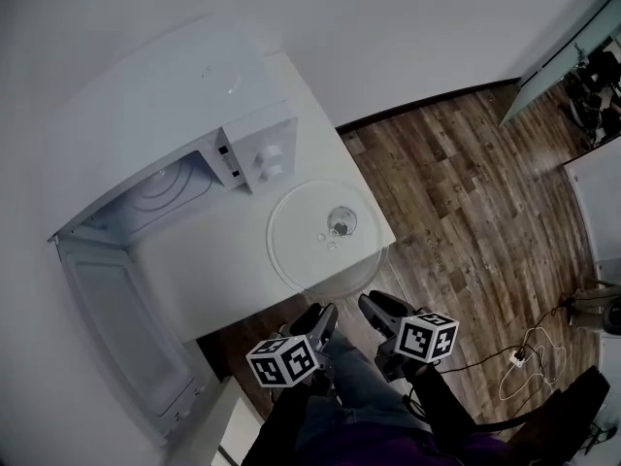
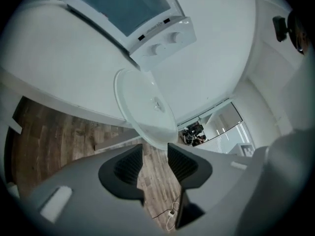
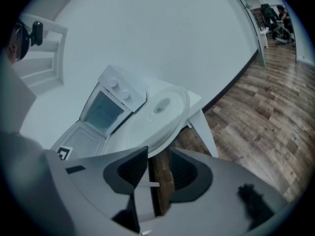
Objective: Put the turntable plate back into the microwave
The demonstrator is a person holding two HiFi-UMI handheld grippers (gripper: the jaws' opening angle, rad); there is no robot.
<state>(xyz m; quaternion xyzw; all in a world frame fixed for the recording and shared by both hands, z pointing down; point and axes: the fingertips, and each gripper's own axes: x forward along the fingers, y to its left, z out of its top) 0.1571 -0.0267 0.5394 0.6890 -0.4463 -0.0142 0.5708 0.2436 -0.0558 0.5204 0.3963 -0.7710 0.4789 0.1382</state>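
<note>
Microwave point(image 1: 165, 115) at the left, door point(image 1: 126, 328) wide open, cavity facing a bare strip of worktop point(image 1: 213, 280). Turntable plate point(image 1: 301, 250) lies flat on the worktop just right of the control knobs, near rim overhanging the front edge. Left tongs point(image 2: 155, 151) spread, nothing between, just short of that rim. Right tongs point(image 3: 158, 156) spread too, empty, beside them. Open wood floor point(image 1: 466, 183) at right.
</note>
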